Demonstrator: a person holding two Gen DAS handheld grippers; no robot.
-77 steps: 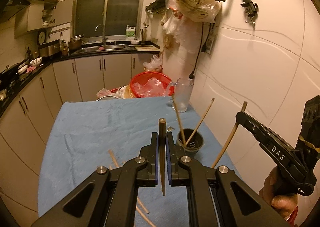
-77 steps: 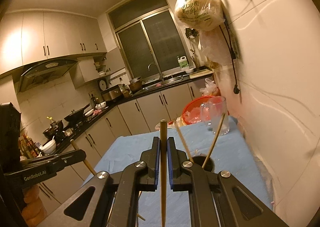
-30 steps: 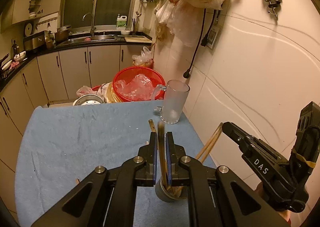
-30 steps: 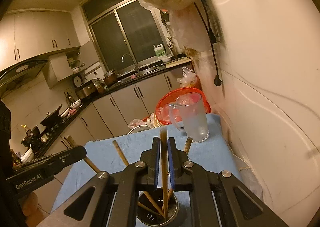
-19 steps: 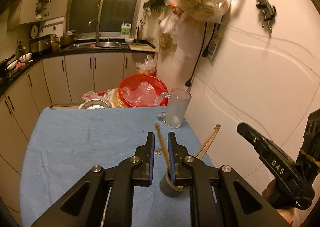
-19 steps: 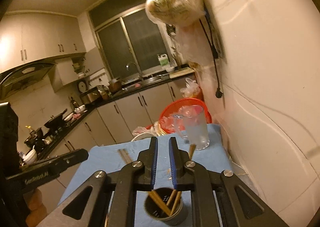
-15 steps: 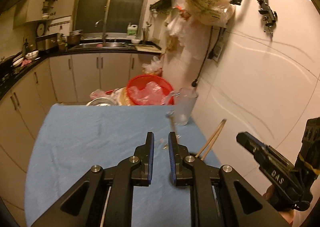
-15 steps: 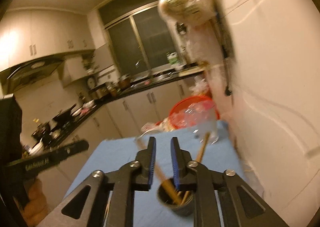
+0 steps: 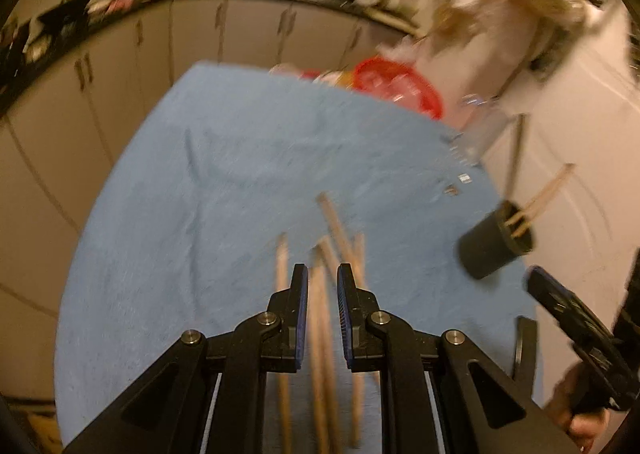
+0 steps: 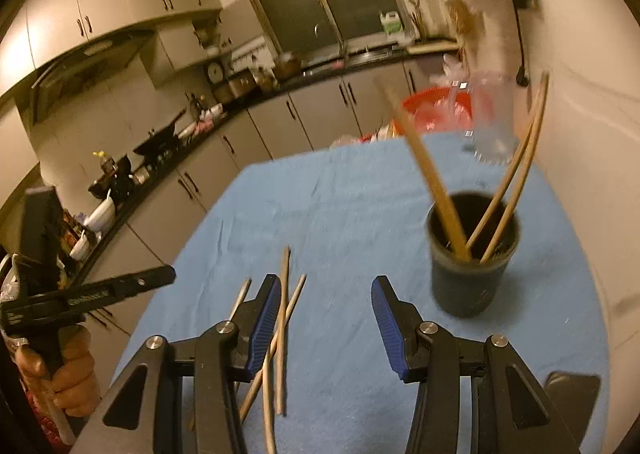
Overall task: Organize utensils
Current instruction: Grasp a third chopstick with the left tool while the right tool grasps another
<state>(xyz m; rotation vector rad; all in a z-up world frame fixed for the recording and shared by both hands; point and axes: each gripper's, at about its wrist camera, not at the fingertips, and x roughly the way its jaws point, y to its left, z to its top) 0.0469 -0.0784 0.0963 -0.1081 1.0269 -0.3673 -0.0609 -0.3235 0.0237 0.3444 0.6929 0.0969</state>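
A black cup (image 10: 472,278) stands on the blue cloth (image 10: 352,189) at the right and holds several wooden chopsticks (image 10: 424,161) that lean outward. In the left wrist view the same cup (image 9: 492,250) is at the right edge. Several loose chopsticks (image 9: 336,221) lie on the cloth. My left gripper (image 9: 322,294) hovers just over them with a narrow gap and grips nothing. My right gripper (image 10: 326,290) has its jaws opening wide, with only cloth between them; the loose chopsticks (image 10: 282,318) lie under its left finger and the cup is ahead to the right.
A glass mug (image 10: 488,117) and a red basket (image 10: 432,105) sit at the table's far right corner. The white wall runs close along the right side. A small dark object (image 10: 572,390) lies on the cloth near the right front. Kitchen cabinets line the left.
Both grippers let their chopsticks go into the cup, then pulled back and tipped down toward the loose chopsticks. The right jaws spread much wider; the left stayed narrow.
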